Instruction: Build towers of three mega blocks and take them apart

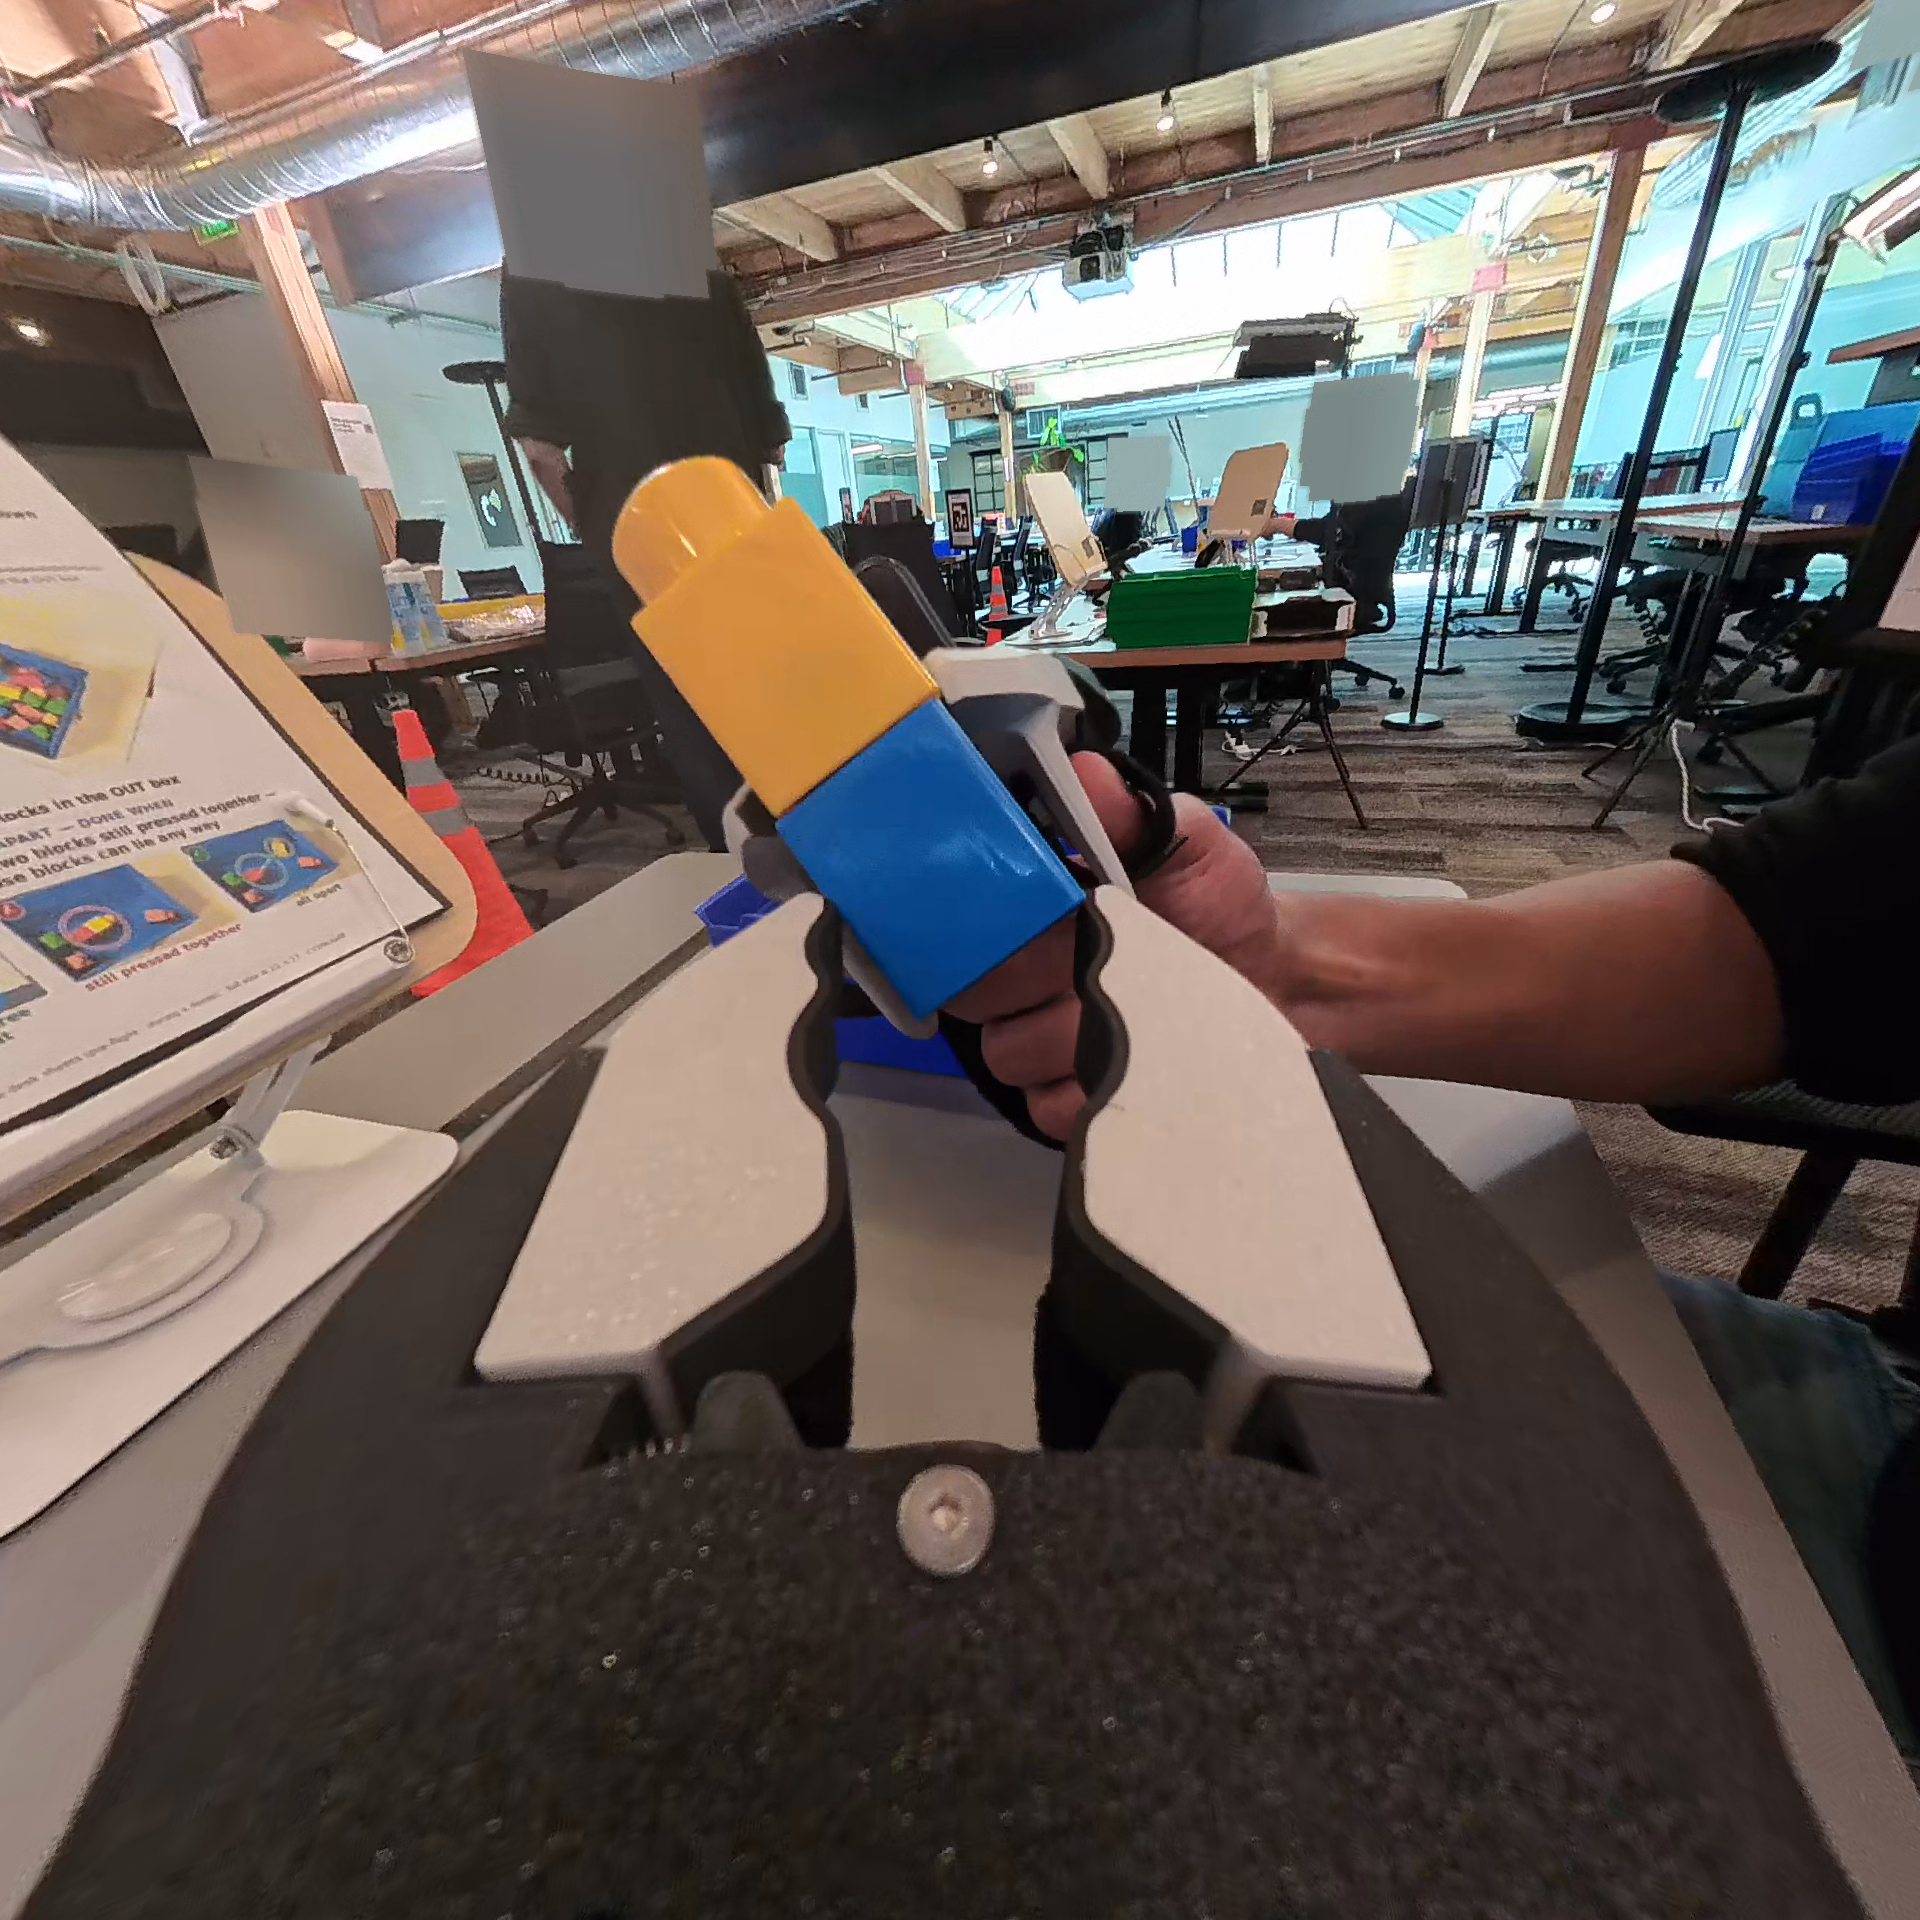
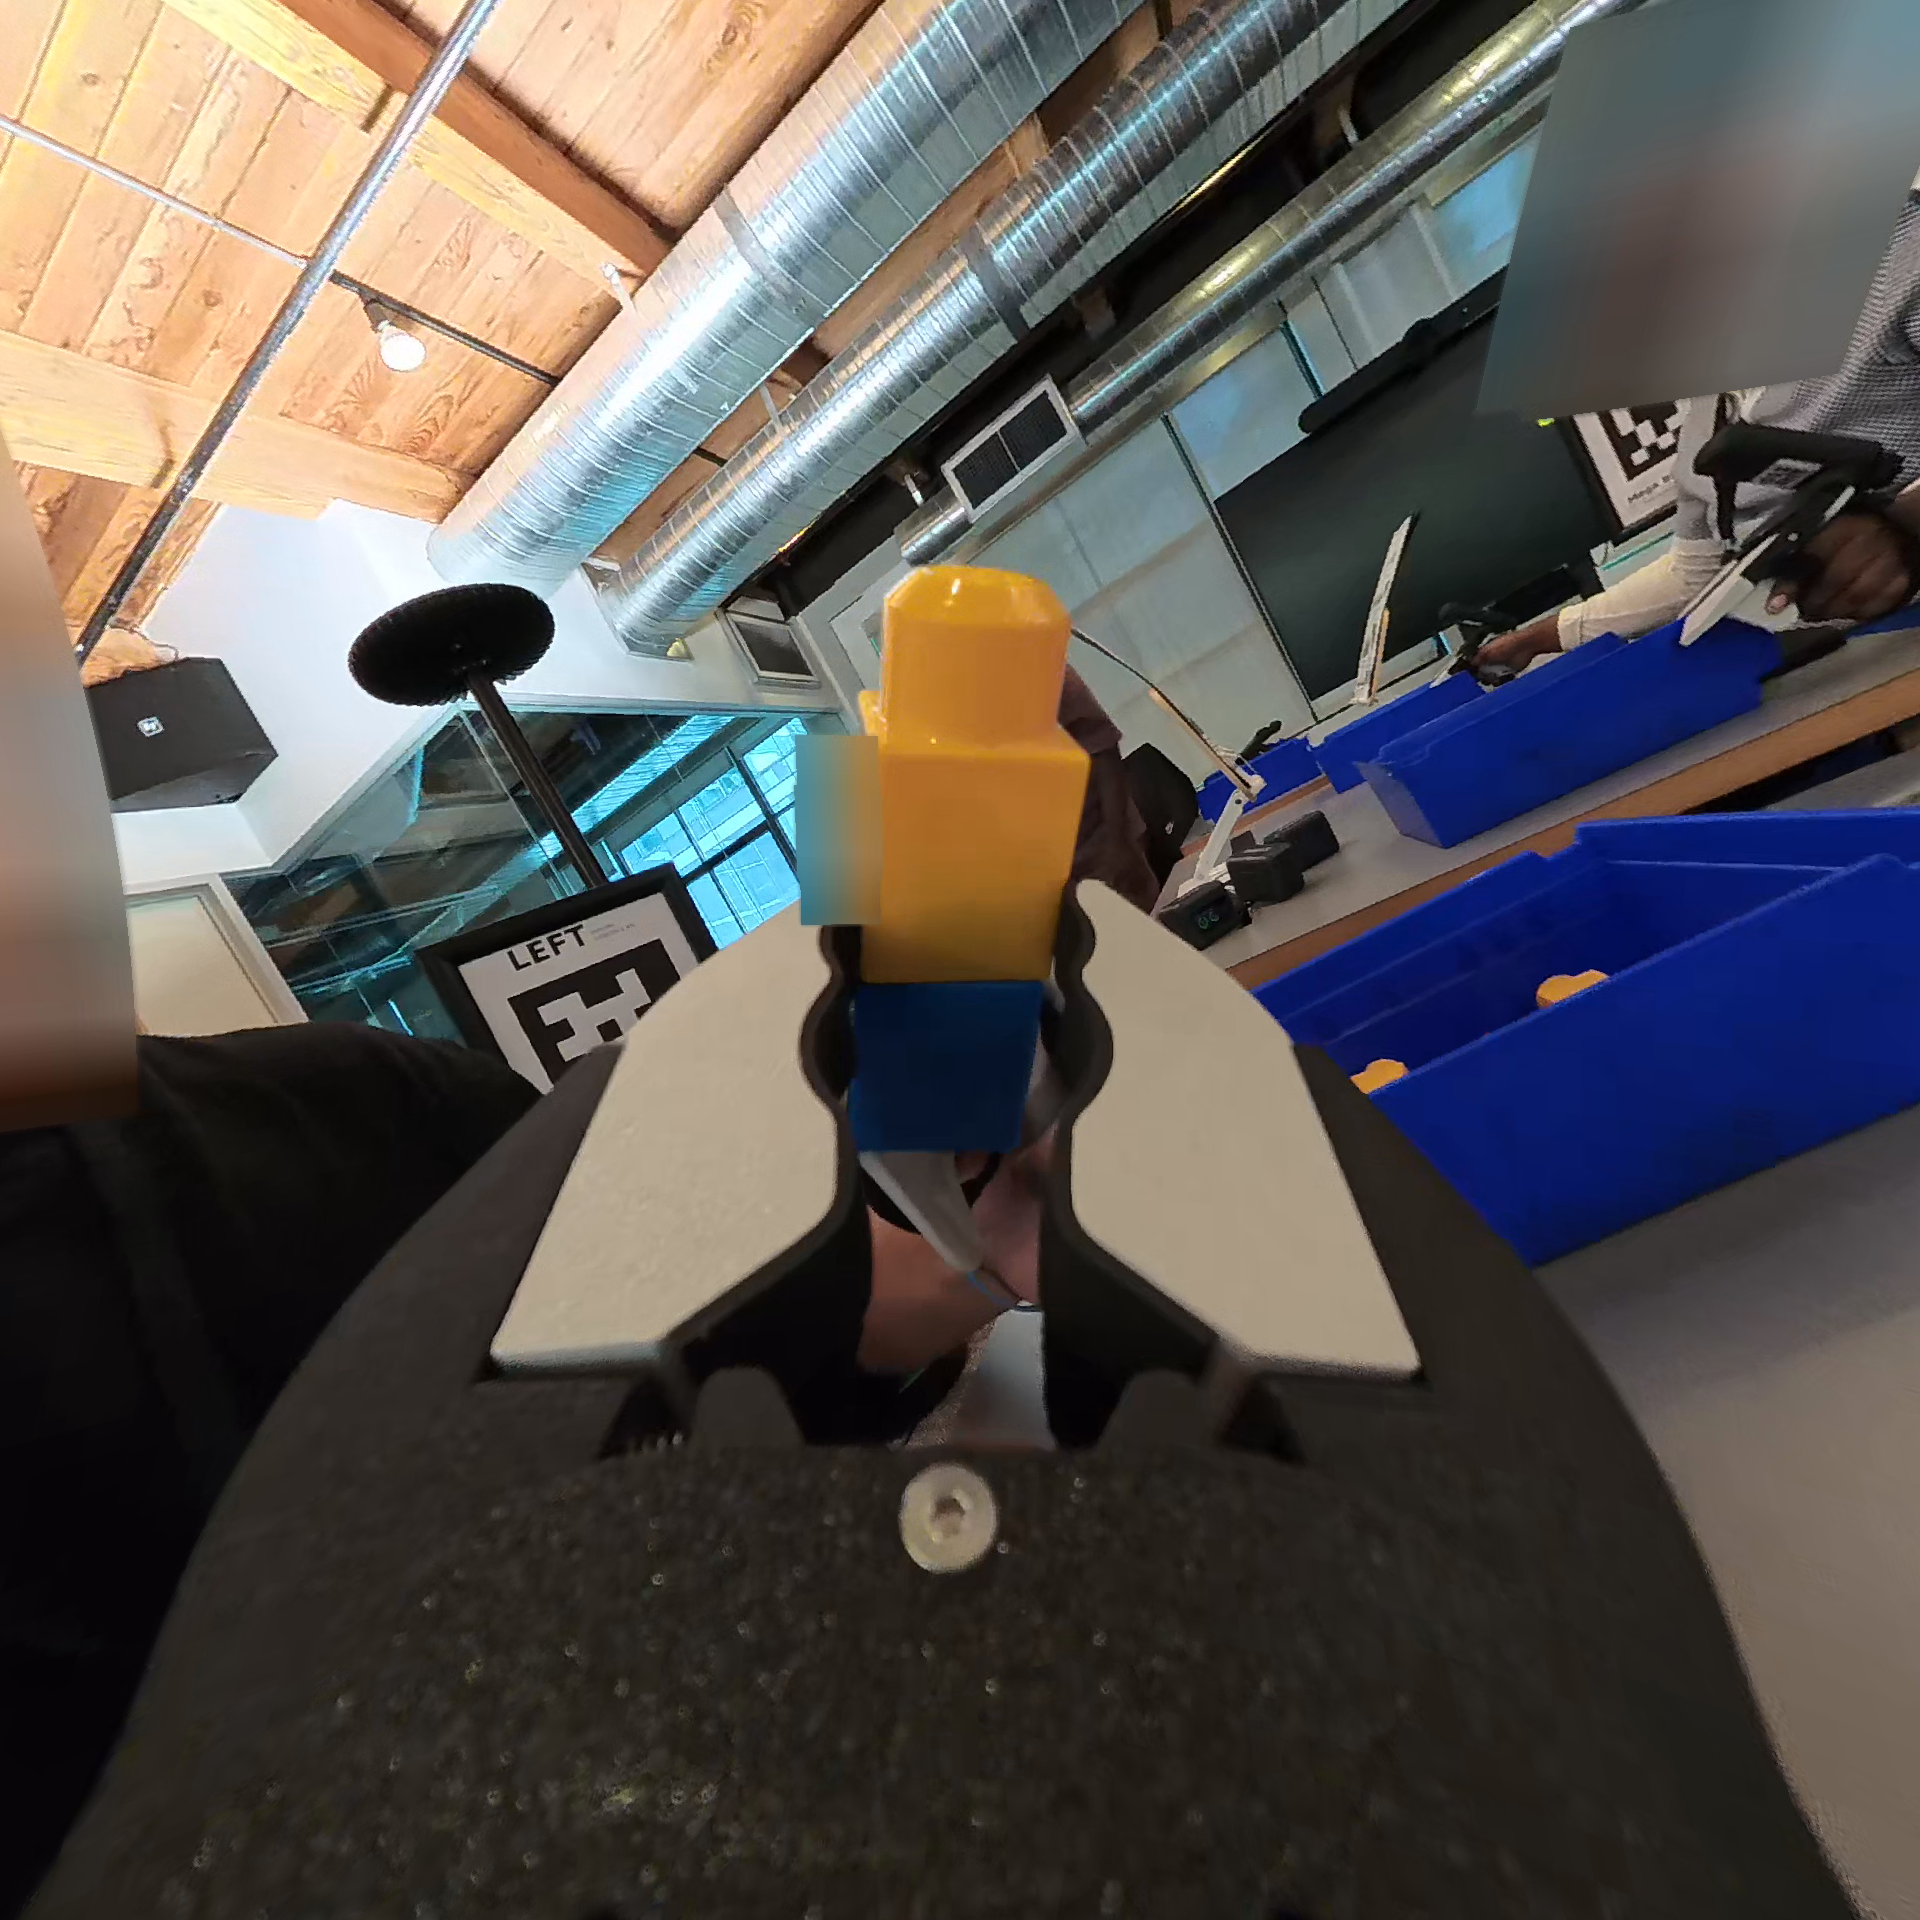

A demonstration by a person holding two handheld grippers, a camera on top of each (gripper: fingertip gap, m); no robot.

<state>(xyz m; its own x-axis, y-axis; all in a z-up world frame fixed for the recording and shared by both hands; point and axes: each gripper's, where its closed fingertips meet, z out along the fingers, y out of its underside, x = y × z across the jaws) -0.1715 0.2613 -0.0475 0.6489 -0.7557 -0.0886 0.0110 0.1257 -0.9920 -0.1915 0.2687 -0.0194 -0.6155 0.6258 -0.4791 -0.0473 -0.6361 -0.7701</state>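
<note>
Two blocks pressed together, held in mid-air between both grippers: yellow block (image 1: 774, 644) on top, blue block (image 1: 925, 883) below. The stack tilts left in the left wrist view and stands near upright in the right wrist view.

Left gripper (image 1: 956, 997): fingers part closed around the lower end of the blue block. Whether the pads actually touch it cannot be told; the block's bottom corner sits in the gap and hides the contact.

Right gripper (image 2: 951, 1039): fingers closed on the blue block (image 2: 940, 1060), one pad on each side, just under the yellow block (image 2: 971, 821). In the left wrist view this gripper shows behind the stack, clamped on the blue block, with the person's right hand (image 1: 1174, 914) on its handle. The hand is partly hidden by the left gripper's fingers.

A grey blurred patch covers the yellow block's left edge in the right wrist view.

Blue bin (image 2: 1662, 1039) on the table to the right, cut off at the frame edge. Two yellow pieces (image 2: 1569, 987) show inside, both half hidden by the walls. More blue bins lie beyond; their contents are out of sight.

One instruction sheet (image 1: 156, 810) on a stand at left, cut off. One orange cone (image 1: 447, 831) behind it.

Count: one yellow and one blue block in the stack, two grippers.
</note>
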